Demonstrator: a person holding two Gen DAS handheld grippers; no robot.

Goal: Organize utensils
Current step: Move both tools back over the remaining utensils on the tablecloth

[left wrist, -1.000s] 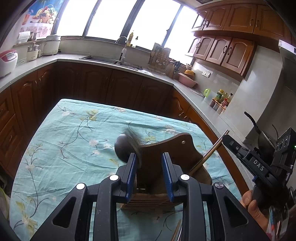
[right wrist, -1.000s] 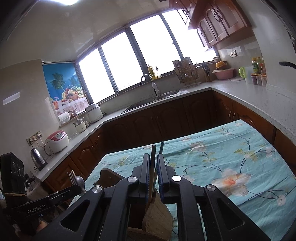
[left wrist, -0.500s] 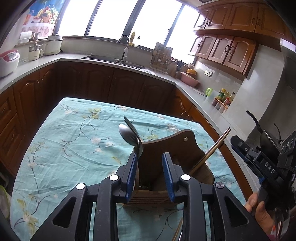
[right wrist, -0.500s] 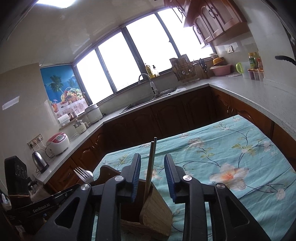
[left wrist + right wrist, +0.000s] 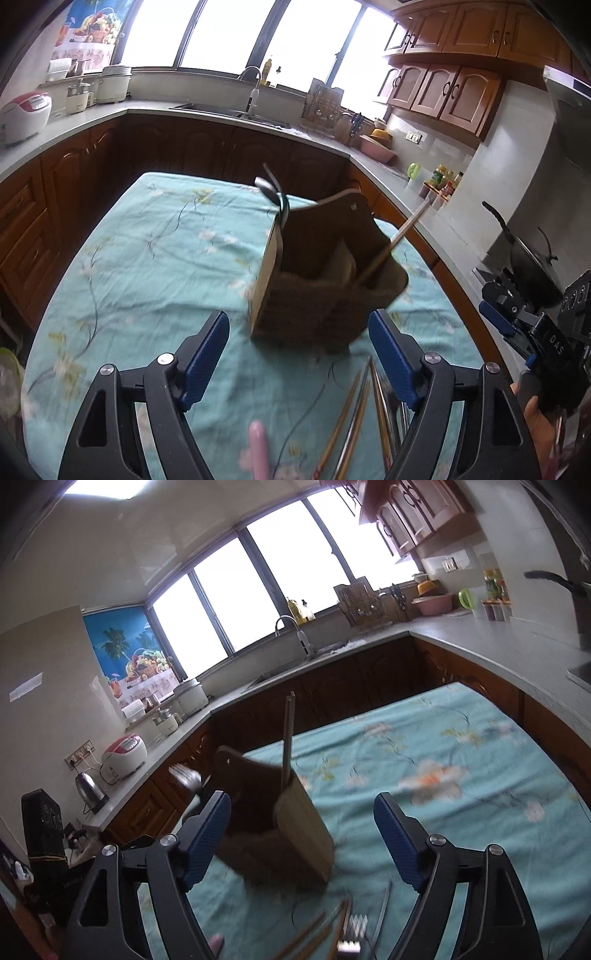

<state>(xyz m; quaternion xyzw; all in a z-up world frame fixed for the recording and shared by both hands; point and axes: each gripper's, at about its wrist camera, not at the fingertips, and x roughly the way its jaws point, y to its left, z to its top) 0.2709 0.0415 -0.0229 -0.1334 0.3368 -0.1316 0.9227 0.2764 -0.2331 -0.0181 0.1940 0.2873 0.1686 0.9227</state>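
Both tools have backed off the wooden holder — jaws just sprung apart, empty — "DAS" legible on right tool.

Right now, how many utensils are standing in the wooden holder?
3 that I can make out: a spoon and a fork together at one side of the wooden holder, and a chopstick leaning out the opposite side. Others may sit hidden inside.
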